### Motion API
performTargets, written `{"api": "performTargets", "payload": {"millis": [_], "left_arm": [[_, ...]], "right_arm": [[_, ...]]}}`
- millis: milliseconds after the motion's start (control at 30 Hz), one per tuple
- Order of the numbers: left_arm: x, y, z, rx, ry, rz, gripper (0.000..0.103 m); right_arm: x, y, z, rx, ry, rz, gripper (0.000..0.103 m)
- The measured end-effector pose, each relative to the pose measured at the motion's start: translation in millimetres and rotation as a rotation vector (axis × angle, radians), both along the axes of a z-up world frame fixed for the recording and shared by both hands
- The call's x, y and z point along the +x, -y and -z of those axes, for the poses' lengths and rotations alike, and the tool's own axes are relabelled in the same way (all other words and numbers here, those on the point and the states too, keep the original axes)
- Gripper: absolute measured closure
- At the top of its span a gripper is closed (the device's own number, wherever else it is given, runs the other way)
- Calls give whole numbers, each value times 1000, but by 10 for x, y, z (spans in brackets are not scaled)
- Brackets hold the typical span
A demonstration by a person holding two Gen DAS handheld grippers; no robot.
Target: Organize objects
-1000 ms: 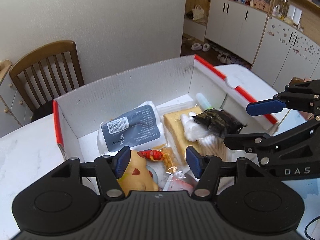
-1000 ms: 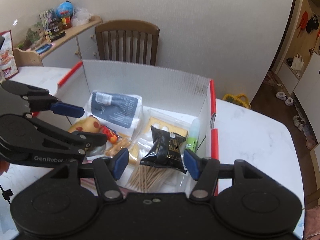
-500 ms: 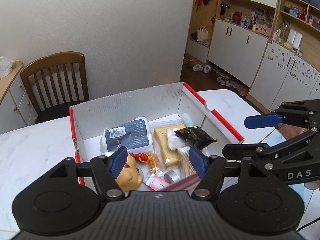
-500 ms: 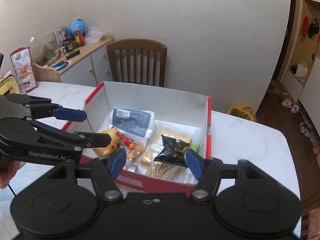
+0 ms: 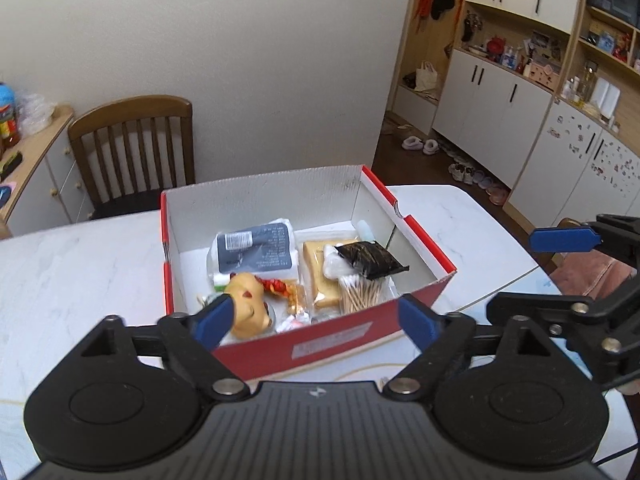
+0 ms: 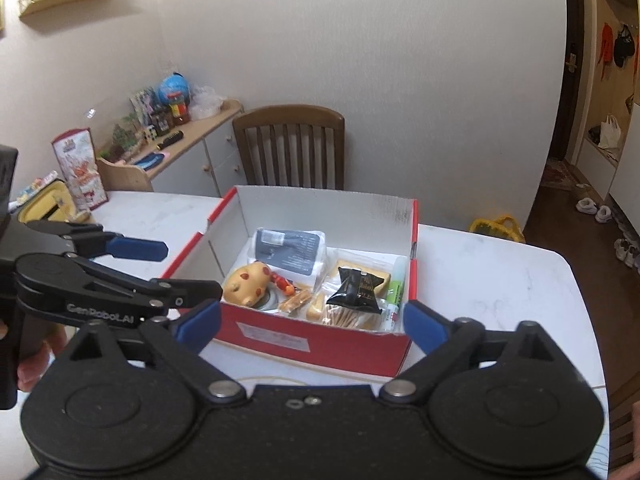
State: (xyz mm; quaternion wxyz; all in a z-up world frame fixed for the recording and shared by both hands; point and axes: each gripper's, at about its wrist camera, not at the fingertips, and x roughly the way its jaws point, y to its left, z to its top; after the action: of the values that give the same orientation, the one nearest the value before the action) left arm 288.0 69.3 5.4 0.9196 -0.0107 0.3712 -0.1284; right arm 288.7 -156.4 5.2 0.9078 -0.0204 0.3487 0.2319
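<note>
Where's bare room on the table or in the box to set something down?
Bare table spreads left of the red box and right of it toward the table's edge. Inside, only a white strip of floor along the left wall is free; the packets and cotton swabs crowd the rest.

red box (image 5: 332, 344) | open, on table | holds grey pouch (image 5: 256, 250), black packet (image 5: 370, 260), cotton swabs (image 5: 360, 294)

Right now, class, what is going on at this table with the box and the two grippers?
A person holds a gripper in each hand in front of a red box on a white table. The left gripper and the right gripper are both empty, and their jaws have just been opening wide. The box already holds a black packet, a grey-labelled pack, cotton swabs and a yellow toy. Nothing is being held.
</note>
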Motion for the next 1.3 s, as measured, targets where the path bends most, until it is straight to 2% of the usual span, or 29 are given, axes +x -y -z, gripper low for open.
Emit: {"api": "performTargets", "payload": {"millis": [33,67,300,733,933,1300], "left_arm": [[-29,-5,-8,-10,-3,-6,2],[-63,-9,-20,-19,-1,-14,1],[-334,34,-160,-29,31,-56,1],[-802,224,-321,-3,80,-52,1],[-896,249,-323,-25,74,-56,1],[-917,201,-254,-13,70,-96,1]], "right_arm": [[-35,15,-13,4,4,-5,1],[-69,33,-22,8,4,-13,1],[-300,129,-74,23,-6,-47,1],[-621,354,-152,65,-8,-55,0],[-678,425,-177,78,-6,-51,0],[-737,560,-122,96,-15,-35,0]]}}
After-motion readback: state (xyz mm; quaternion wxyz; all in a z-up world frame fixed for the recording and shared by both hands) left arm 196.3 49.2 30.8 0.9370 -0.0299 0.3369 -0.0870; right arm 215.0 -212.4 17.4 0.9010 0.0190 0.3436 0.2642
